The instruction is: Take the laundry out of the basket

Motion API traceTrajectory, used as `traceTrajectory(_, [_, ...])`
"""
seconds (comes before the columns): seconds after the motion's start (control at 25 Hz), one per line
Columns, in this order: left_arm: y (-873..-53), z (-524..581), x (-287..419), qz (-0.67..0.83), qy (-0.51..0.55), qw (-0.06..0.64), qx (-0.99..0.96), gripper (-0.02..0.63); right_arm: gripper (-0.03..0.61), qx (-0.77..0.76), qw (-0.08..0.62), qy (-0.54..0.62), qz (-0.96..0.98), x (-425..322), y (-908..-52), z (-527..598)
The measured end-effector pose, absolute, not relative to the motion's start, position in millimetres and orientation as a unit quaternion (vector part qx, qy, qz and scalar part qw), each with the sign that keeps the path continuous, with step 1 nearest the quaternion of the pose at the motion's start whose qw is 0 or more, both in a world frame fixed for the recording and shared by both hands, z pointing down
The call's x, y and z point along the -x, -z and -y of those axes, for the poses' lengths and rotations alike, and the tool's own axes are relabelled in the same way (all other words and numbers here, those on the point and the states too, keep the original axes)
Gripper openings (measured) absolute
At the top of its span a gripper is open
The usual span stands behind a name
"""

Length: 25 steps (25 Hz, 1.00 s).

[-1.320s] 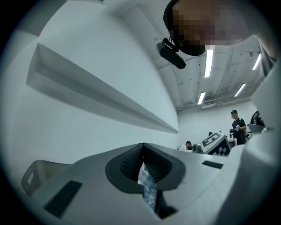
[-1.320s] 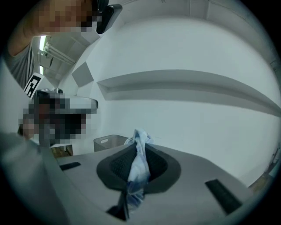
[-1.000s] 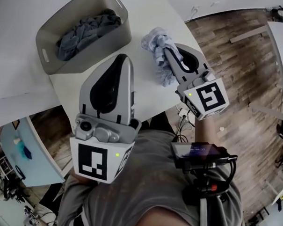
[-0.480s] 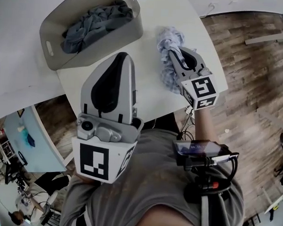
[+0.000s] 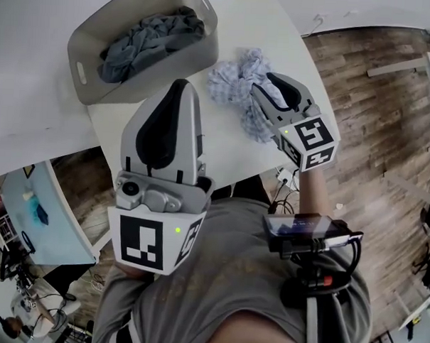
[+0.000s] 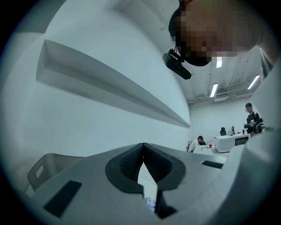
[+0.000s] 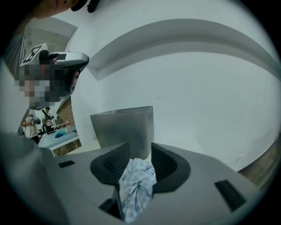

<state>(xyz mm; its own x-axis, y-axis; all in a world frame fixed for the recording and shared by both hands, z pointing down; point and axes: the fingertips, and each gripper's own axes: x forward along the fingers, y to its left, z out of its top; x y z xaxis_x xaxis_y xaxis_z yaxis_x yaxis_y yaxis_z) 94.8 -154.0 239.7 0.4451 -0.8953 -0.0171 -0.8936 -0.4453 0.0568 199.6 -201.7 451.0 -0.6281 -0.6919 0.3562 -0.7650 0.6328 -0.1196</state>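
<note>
Laundry, two pieces. Pale patterned cloth [image 5: 236,83] lies slack on the table [image 5: 228,26] near its front corner, just beside the basket [image 5: 162,76]. A second ago it hung bunched in the right gripper [image 5: 257,89], whose jaws have just been opening and stand apart round a last fold. This piece likely counts as out. Blue-grey garment [image 5: 146,40] remains in the basket. Left gripper [image 5: 180,87] is closed and empty at the table's front edge.

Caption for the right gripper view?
Right gripper, jaws just opening, with pale patterned cloth loose between them; grey basket ahead on white table.
</note>
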Motion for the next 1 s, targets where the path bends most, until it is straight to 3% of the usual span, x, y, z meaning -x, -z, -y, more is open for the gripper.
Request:
traceTrajectory(0.36, [-205.5,136.6,-59.8,0.554,0.068,-0.01,-0.829,0.009,0.158,-0.39,0.117,-0.021,0.913,-173.0,-355.9,200.1])
traceTrajectory(0.44, [-193.7,131.2,-47.7,0.565,0.085,-0.026,-0.82,0.009,0.143,-0.38,0.101,0.014,0.919,-159.6,-326.6,201.6])
traceTrajectory(0.64, [-172.3,104.5,-9.7,0.593,0.108,-0.049,-0.796,0.009,0.026,-0.376,0.049,0.051,0.924,-128.6,-264.4,190.9])
traceTrajectory(1.0, [-163.4,71.7,62.8,0.664,0.137,-0.08,-0.731,0.008,0.018,-0.272,0.007,0.113,0.956,-37.2,-201.1,168.8])
